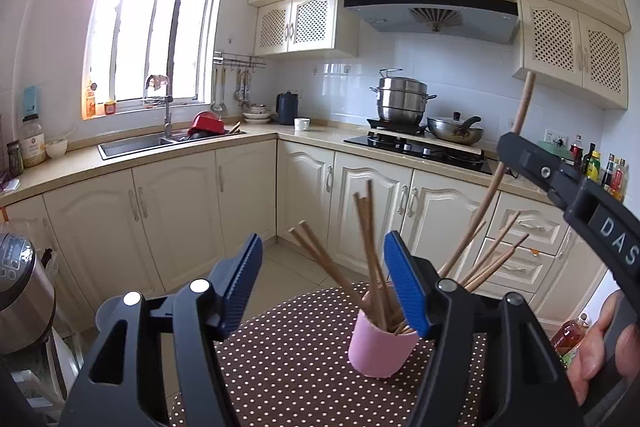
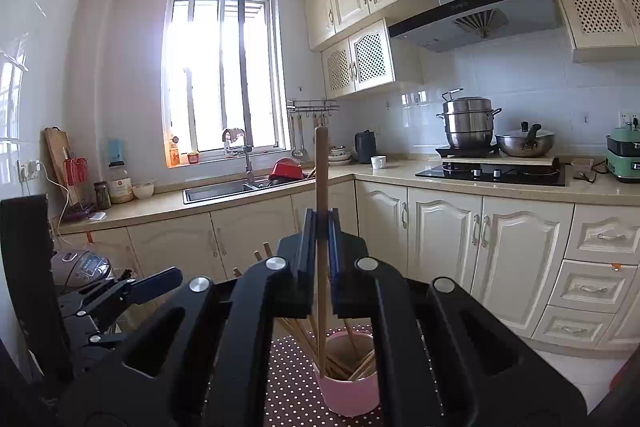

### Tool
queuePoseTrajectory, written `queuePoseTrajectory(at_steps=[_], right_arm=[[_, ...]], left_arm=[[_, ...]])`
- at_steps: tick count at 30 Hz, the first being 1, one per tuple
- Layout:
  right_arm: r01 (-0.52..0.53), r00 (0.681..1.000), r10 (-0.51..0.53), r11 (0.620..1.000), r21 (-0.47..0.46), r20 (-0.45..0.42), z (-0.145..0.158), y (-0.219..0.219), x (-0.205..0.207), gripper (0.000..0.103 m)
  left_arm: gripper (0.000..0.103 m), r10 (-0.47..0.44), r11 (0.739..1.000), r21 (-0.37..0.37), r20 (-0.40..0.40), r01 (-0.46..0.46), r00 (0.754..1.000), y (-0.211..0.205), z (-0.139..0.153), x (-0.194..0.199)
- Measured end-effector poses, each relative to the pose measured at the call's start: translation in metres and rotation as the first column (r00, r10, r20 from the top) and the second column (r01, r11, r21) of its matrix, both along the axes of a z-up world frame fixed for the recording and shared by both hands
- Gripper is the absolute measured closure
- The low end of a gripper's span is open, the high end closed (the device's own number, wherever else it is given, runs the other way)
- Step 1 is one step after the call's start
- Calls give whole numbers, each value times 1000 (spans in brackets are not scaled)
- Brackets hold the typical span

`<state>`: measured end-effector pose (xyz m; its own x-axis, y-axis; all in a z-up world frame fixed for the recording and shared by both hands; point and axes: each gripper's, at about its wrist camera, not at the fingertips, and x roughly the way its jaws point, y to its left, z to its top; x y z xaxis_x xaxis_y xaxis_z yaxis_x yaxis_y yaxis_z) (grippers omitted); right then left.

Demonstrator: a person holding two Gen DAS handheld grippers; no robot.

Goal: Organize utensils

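A pink cup [image 1: 378, 351] stands on a brown polka-dot tablecloth [image 1: 288, 367] and holds several wooden chopsticks [image 1: 370, 255] that fan outward. My left gripper [image 1: 322, 283] is open and empty just in front of the cup, with its right blue pad beside the cup's rim. My right gripper [image 2: 321, 223] is shut on one long wooden chopstick [image 2: 321, 179]; the stick's lower end is inside the cup [image 2: 350, 391]. In the left wrist view the right gripper [image 1: 510, 147] comes in from the right and holds that chopstick [image 1: 520, 115] tilted above the cup.
A rice cooker [image 1: 20, 299] stands at the left beside the table. Kitchen counters with a sink [image 1: 136, 143], a stove [image 1: 416, 147] with pots, and cabinets run along the far walls. Bottles [image 1: 600, 167] stand on the right counter.
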<state>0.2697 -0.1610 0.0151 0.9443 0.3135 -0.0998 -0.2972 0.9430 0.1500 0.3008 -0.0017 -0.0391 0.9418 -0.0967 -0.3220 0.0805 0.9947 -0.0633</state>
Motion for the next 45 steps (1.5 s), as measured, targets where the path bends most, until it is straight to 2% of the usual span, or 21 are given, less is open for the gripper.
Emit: queuePoseTrajectory(at_steps=[12,19,24,31,36,45], right_arm=[[33,999,-33,998,-61,-4,-13,14,10,97],[13,997,-19,996,-87,-69,-24,18,16,97],[5,991,-23,990,-140,-132,-41,25,23,96],[9,977,-43,986,-164,-207,-65,24,33,96],[11,972,-49,986,-164,-231,-76,21,36,96],[12,971,-42,992,-128,-234,-70,12,24,96]], left_arm=[[40,49,999,-17,-40,-49,998,27,-17,9],[40,49,999,-7,-57,-50,997,29,-24,13],[40,47,999,7,-68,-47,997,27,-27,13],[40,43,999,13,-77,-42,996,25,-29,10],[37,37,999,22,-81,-35,996,21,-30,5],[36,30,999,35,-80,-27,996,12,-26,-5]])
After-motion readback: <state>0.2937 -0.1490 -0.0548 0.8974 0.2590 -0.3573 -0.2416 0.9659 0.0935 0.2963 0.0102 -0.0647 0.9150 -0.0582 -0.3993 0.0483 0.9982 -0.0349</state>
